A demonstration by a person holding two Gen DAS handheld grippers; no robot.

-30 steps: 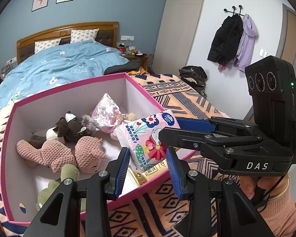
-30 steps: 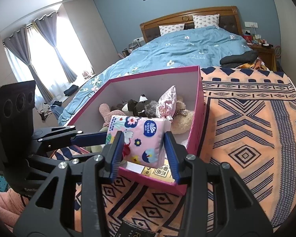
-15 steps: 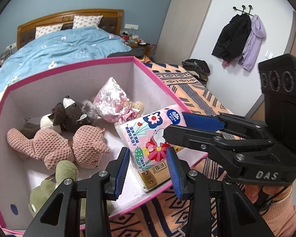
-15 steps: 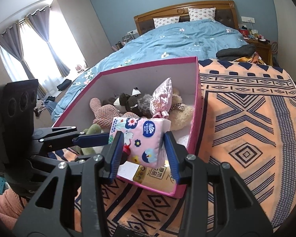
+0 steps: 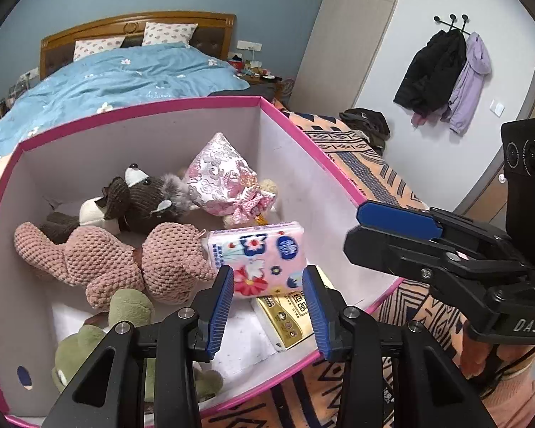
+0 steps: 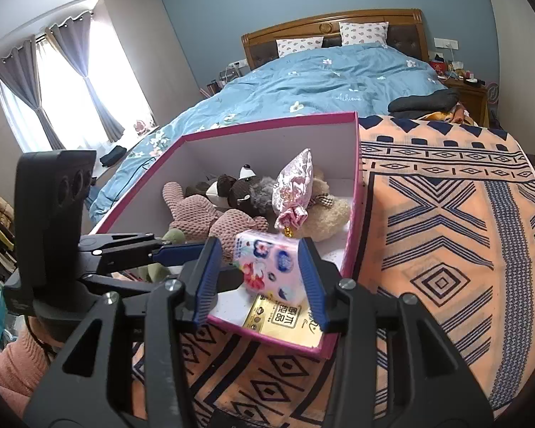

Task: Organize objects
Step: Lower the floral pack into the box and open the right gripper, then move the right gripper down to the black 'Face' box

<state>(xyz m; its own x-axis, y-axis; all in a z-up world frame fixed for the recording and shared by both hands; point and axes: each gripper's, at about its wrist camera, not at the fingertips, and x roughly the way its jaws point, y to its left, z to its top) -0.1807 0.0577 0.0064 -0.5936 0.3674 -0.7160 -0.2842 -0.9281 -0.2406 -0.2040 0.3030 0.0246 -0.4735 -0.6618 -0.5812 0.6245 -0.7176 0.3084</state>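
A pink flowered tissue pack (image 5: 258,258) lies inside the pink-rimmed box (image 5: 142,105), resting on a gold tissue pack (image 5: 290,315) and against a pink knit bear (image 5: 125,260). It also shows in the right wrist view (image 6: 269,267). My right gripper (image 6: 258,281) is open above the box's near corner, its fingers apart from the pack. My left gripper (image 5: 267,303) is open and empty over the box's near edge. The right gripper also shows in the left wrist view (image 5: 396,228).
The box (image 6: 356,192) also holds a brown plush dog (image 5: 135,199), a pink satin pouch (image 5: 224,178), a green plush (image 5: 125,324) and a cream plush (image 6: 324,214). It stands on a patterned orange blanket (image 6: 446,249). A bed (image 6: 321,75) lies behind.
My right gripper has opened and let go of the flowered tissue pack, which has dropped into the box onto the gold pack. Both grippers have moved closer over the box.
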